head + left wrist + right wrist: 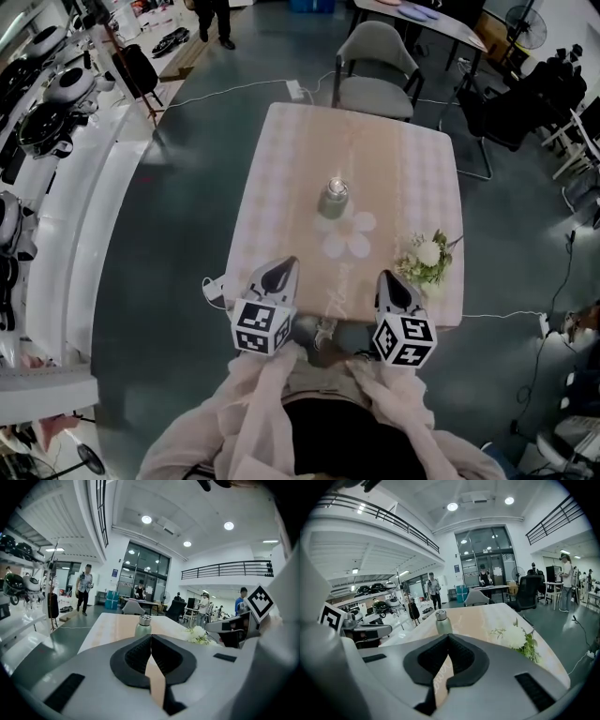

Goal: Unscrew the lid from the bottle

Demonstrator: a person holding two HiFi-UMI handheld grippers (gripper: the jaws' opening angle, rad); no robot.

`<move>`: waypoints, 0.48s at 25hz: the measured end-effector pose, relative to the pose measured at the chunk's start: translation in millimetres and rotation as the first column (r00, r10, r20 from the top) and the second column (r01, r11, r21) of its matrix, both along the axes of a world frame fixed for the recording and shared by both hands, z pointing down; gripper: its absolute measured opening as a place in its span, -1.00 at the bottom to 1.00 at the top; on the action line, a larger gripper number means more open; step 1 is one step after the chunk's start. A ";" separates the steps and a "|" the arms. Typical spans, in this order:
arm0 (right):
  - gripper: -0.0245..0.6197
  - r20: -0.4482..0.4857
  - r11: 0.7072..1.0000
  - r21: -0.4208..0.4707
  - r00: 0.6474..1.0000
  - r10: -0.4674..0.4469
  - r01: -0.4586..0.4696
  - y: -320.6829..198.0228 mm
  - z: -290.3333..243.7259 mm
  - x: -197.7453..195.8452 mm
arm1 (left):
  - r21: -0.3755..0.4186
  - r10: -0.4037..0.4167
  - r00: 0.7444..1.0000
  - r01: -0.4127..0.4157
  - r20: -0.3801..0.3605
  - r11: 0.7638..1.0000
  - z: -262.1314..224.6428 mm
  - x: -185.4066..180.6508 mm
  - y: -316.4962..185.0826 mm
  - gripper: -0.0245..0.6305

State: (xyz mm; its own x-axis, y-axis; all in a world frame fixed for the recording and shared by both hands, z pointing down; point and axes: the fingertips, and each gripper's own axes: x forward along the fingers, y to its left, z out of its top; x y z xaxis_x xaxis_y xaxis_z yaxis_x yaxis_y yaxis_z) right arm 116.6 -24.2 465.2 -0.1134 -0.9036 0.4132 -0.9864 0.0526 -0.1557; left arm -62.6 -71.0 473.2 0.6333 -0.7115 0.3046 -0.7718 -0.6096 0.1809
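A pale green bottle with a silver lid stands upright near the middle of the table. The left gripper view shows the bottle straight ahead beyond the jaws, and the right gripper view shows the bottle slightly left of centre. My left gripper hovers over the table's near edge, shut and holding nothing. My right gripper sits beside it to the right, also shut and bare. Both are well short of the bottle.
A bunch of white flowers lies on the table's near right corner, close to my right gripper. A white flower-shaped mat lies just in front of the bottle. A grey chair stands at the far side. People walk in the background.
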 end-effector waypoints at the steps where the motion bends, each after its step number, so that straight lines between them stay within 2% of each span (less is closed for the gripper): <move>1: -0.89 0.001 1.000 -0.001 1.000 -0.001 0.001 -5.8 0.5 3.9 | 0.000 0.000 1.000 0.000 0.004 1.000 0.7 3.9 -5.7 -0.85; 12: -0.89 0.020 1.000 -0.001 1.000 -0.014 0.014 -74.0 1.4 44.7 | 0.010 0.020 0.999 -0.021 0.029 1.000 8.0 49.4 -69.6 -0.85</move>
